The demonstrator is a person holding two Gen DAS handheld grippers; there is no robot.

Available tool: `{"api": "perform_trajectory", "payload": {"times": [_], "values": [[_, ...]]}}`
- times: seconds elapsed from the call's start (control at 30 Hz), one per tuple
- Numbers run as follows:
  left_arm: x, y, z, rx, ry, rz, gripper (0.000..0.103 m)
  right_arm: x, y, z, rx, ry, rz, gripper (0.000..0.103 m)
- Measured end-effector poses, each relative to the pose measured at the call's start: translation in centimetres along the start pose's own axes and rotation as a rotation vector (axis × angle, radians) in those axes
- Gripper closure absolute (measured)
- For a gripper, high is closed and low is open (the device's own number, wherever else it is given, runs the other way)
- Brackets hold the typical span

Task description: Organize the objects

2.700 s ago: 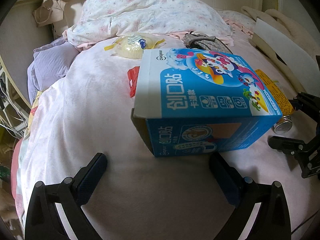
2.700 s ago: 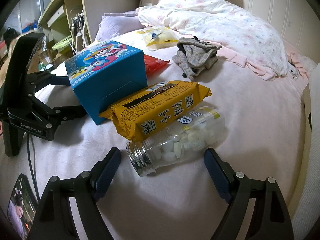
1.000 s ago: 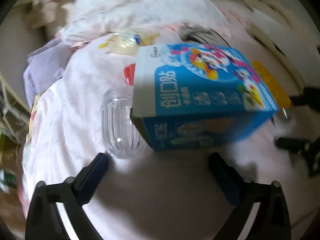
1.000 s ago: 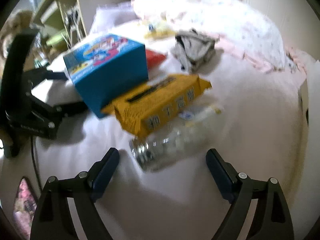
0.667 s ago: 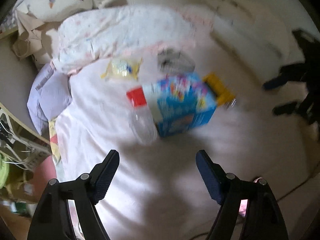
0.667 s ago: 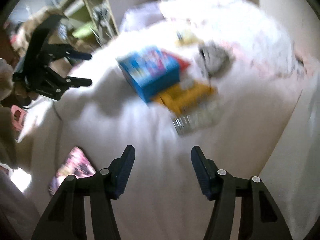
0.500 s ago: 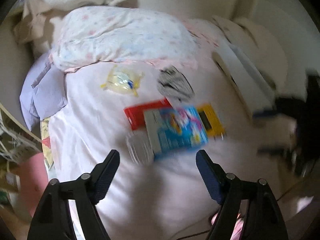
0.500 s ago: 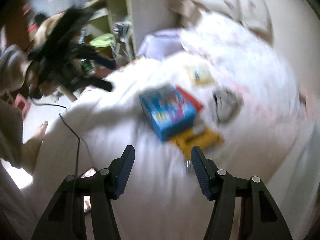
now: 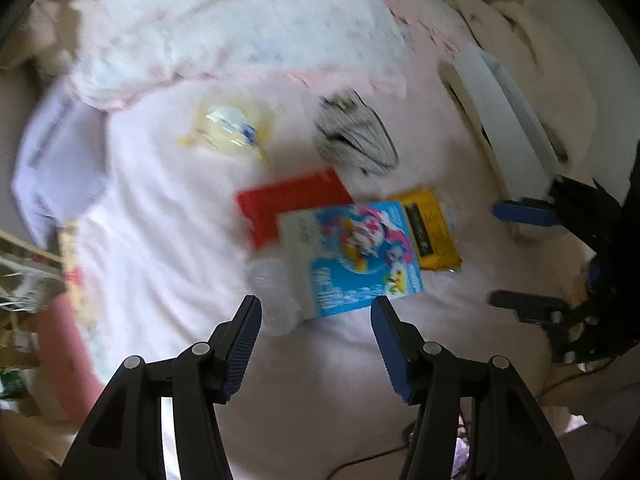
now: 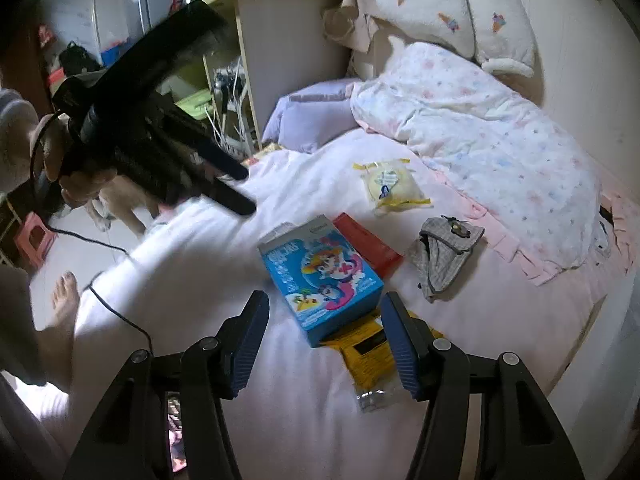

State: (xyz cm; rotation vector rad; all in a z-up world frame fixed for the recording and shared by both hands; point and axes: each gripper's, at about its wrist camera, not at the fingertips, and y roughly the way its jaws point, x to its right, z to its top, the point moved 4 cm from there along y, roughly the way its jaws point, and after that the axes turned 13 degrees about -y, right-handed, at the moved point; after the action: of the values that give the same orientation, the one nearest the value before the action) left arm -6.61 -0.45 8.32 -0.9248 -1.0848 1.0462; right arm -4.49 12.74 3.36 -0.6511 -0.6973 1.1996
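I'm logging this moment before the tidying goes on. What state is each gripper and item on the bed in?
left gripper: open, holding nothing, jaws have just been closing.
right gripper: open, holding nothing.
blue box: closed, lying flat on the bed.
yellow packet: sealed, partly under the box.
red packet: flat, partly under the box.
grey cloth: crumpled.

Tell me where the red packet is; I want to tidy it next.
The red packet lies flat mid-bed in the right wrist view, tucked partly under the far side of the blue box, with the grey cloth to its right.

Prob. bedroom: bed (image 10: pixel 400 360), pillows (image 10: pixel 460 12)
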Motion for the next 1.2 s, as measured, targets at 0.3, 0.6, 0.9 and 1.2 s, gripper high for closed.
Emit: {"api": "perform_trajectory", "payload": {"times": [0.3,0.6,0.9,1.2], "values": [[0.9,5.2,1.5,-0.053,0.065,-0.015,0.048,0.2,6.0,-0.8,-0.146,-0.001,0.079,0.045],[-1.1,6.6,1.7,-0.080,-0.103,-0.168,0.034,0.3,9.1,-1.2,-0.165,0.029,0.145,0.037],[1.1,5.1,1.7,-0.066,-0.044,-0.132,0.023,0.2,9.8,-1.1,-0.237,0.070,0.120,0.038],[6.2,-4.8,4.7,0.068,0.091,-0.172,0.023,2.7,-0.3,3.2,-0.035,0.101,-0.024,0.040]]}}
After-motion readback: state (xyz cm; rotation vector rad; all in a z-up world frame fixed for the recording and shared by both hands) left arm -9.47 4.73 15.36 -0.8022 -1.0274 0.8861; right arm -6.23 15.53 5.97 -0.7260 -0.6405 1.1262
